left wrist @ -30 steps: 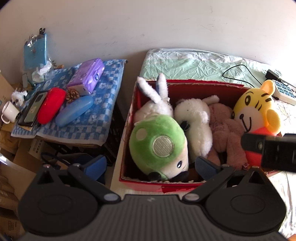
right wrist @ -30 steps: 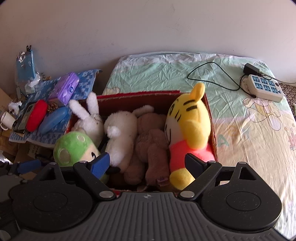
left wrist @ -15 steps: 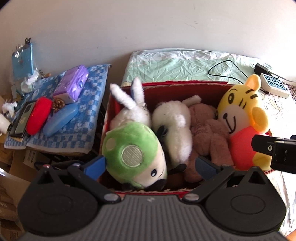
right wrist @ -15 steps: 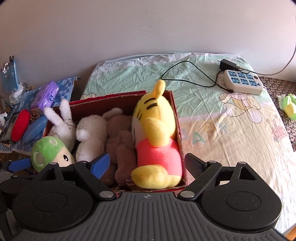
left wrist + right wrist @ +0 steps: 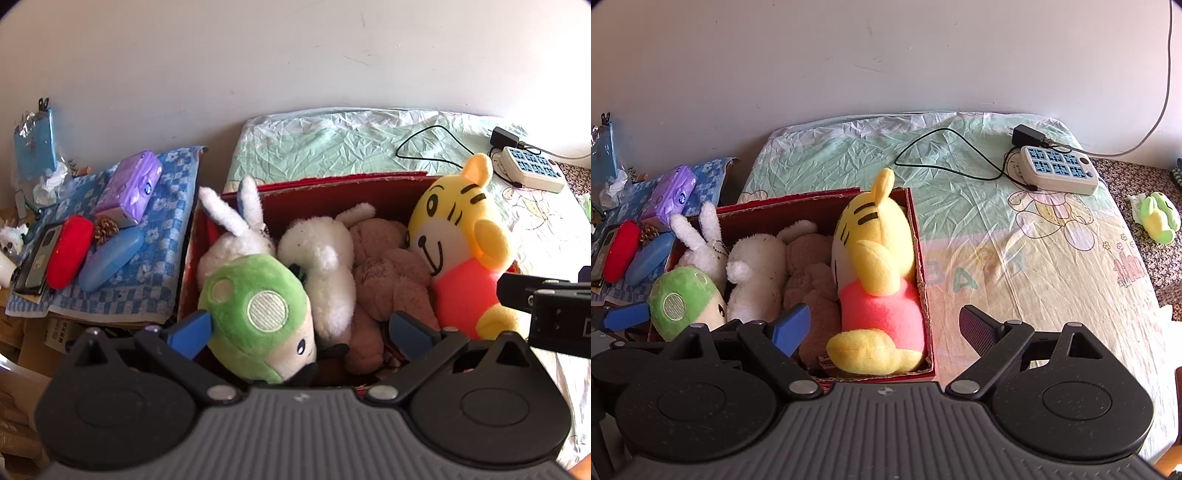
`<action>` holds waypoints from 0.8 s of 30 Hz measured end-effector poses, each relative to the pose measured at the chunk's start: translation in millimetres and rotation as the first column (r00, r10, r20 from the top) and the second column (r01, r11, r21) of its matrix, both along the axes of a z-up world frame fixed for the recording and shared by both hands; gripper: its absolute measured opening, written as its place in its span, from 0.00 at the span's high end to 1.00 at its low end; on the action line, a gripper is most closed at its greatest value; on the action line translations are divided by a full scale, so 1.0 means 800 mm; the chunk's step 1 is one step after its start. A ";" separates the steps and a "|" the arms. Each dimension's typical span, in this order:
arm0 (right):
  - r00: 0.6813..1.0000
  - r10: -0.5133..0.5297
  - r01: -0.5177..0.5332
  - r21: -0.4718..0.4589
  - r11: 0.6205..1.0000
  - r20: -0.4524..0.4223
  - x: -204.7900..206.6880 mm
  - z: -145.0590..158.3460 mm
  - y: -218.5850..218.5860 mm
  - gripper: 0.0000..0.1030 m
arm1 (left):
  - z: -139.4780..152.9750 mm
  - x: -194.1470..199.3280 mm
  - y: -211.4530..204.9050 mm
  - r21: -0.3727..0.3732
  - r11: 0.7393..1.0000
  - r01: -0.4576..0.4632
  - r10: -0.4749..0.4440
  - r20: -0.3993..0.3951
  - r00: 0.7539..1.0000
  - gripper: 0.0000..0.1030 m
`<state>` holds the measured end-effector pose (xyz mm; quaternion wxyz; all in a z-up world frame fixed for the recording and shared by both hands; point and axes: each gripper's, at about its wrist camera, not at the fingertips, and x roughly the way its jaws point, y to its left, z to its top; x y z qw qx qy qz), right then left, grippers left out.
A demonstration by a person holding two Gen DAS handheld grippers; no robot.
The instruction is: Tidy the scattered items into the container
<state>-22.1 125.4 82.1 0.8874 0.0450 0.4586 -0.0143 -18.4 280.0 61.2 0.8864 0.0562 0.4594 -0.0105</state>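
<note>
A red box (image 5: pixel 332 190) (image 5: pixel 919 258) sits on the bed holding several plush toys: a green mushroom (image 5: pixel 255 314) (image 5: pixel 683 299), a white rabbit (image 5: pixel 232 229), a white animal (image 5: pixel 325 269), a brown bear (image 5: pixel 388 273) and a yellow tiger (image 5: pixel 461 240) (image 5: pixel 875 251). My left gripper (image 5: pixel 301 328) stands open above the box's near edge, nothing held. My right gripper (image 5: pixel 886 326) is open too, hovering over the box's near right corner. A small green-yellow plush (image 5: pixel 1158 218) lies at the far right, off the sheet.
A blue checked cloth (image 5: pixel 147 266) left of the box carries a purple pack (image 5: pixel 129 188), red case (image 5: pixel 68 251), blue case (image 5: pixel 110 258) and phone (image 5: pixel 37 258). A power strip (image 5: pixel 1056 173) with a black cable (image 5: pixel 942 147) lies on the green sheet (image 5: pixel 1015 258).
Both grippers have pulled back from the box and swung right, so more of the bed and the far-right plush show. The toys in the box have not moved.
</note>
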 end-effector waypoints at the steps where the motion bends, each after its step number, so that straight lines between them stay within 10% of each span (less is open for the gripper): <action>1: 1.000 0.000 0.000 -0.004 1.000 0.000 0.000 0.000 0.000 0.13 | 0.000 0.000 -0.001 0.000 1.000 0.002 -0.002 0.001 1.000 0.01; 24: 0.999 0.034 -0.034 0.007 0.999 -0.006 0.002 -0.002 0.010 0.13 | -0.005 0.000 0.005 -0.007 1.000 -0.029 0.028 -0.007 1.000 0.01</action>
